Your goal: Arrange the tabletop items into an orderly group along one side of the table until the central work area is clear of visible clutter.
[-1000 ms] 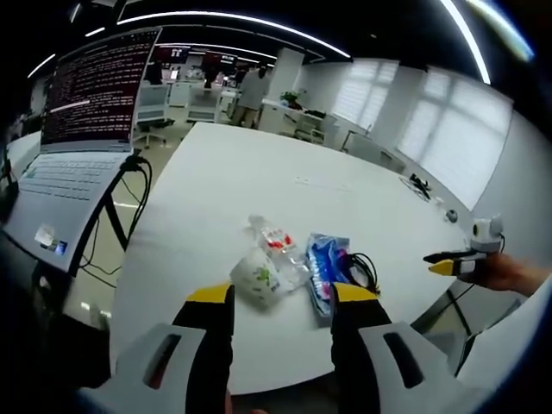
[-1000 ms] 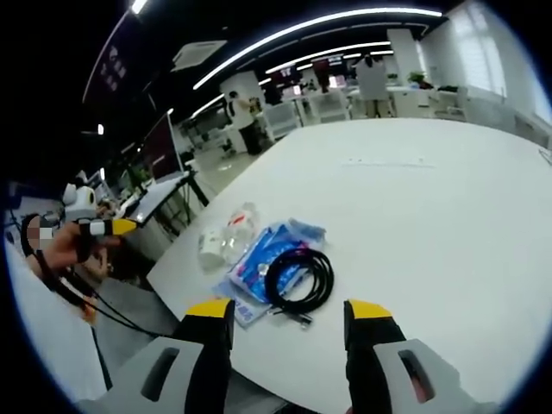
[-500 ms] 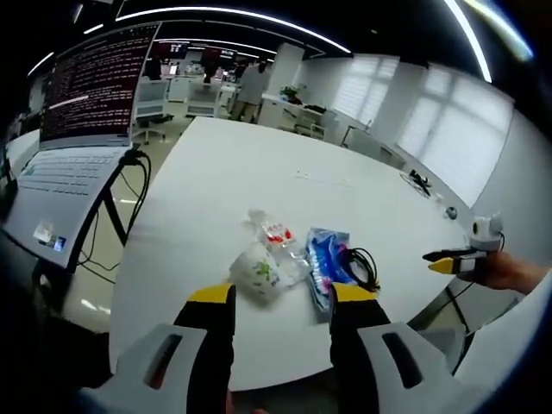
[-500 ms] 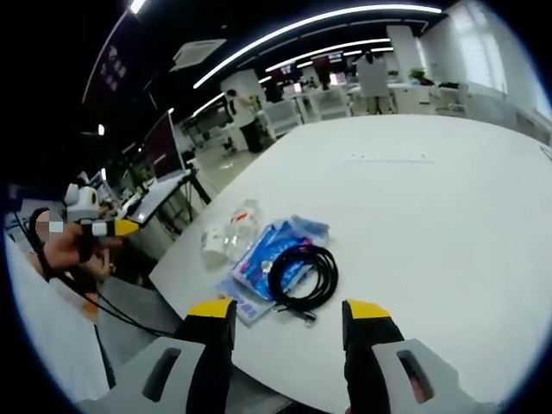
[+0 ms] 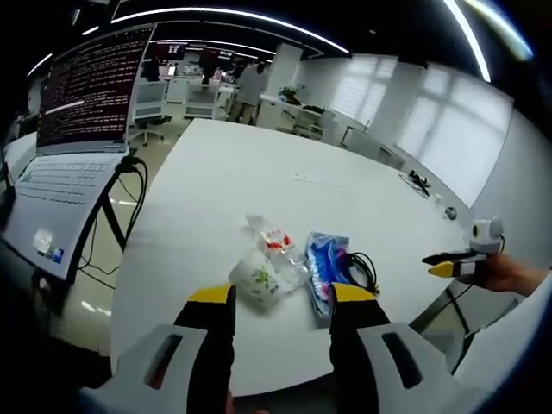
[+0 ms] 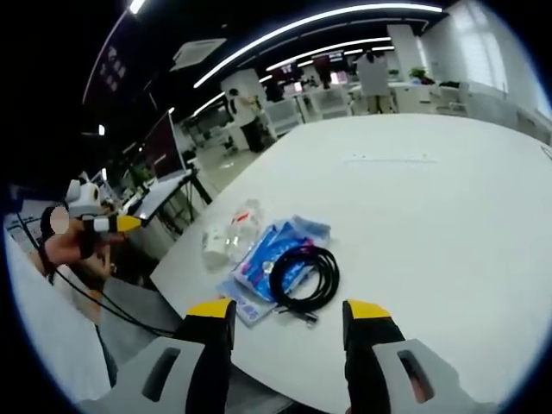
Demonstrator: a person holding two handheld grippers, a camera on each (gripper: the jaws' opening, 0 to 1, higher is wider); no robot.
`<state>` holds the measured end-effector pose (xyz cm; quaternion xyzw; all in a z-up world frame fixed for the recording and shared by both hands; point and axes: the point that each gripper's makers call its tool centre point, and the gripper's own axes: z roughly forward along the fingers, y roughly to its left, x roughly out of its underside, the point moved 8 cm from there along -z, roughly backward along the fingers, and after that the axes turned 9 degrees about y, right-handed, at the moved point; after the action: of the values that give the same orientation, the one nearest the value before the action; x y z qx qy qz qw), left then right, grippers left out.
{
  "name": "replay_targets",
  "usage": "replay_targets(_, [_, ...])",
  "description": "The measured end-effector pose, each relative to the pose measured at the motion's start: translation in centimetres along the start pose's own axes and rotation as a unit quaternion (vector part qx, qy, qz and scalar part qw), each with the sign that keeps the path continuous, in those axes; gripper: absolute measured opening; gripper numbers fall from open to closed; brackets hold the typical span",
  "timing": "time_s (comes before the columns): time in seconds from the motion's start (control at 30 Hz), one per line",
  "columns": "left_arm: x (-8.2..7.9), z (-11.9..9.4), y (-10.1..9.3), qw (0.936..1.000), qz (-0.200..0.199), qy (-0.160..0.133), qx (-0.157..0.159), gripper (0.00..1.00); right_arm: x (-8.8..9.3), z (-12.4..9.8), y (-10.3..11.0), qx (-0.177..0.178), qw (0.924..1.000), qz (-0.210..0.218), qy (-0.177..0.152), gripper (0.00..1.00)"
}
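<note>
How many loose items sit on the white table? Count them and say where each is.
3, clustered near the table edge: a crumpled white bag, a clear packet touching it, and a blue packet with a black cable coil on top, making 4.

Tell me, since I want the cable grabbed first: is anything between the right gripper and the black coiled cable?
Nothing visible does. The right gripper is open above bare white table, and the black coiled cable lies just ahead on the blue packet.
</note>
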<state>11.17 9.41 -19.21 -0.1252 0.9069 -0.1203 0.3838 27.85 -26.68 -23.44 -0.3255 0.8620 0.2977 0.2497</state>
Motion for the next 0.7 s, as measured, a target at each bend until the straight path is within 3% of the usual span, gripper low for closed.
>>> replay_targets(0.23, [-0.6, 0.8, 0.1, 1.0, -0.008, 0.001, 0.0, 0.43, 0.2, 0.0, -0.1, 0.001, 1.0, 0.004, 0.001, 0.51])
replay_targets(0.47, [-1.3, 2.5, 0.8, 0.9974, -0.068, 0.016, -0.016, 0.43, 0.6, 0.0, -0.3, 0.004, 0.9999, 0.012, -0.001, 0.53])
replay_targets(0.7, [-3.0, 4.3, 0.9, 0.9964, -0.08, 0.021, -0.016, 0.44, 0.8, -0.1, -0.5, 0.005, 0.9998, 0.019, -0.001, 0.53])
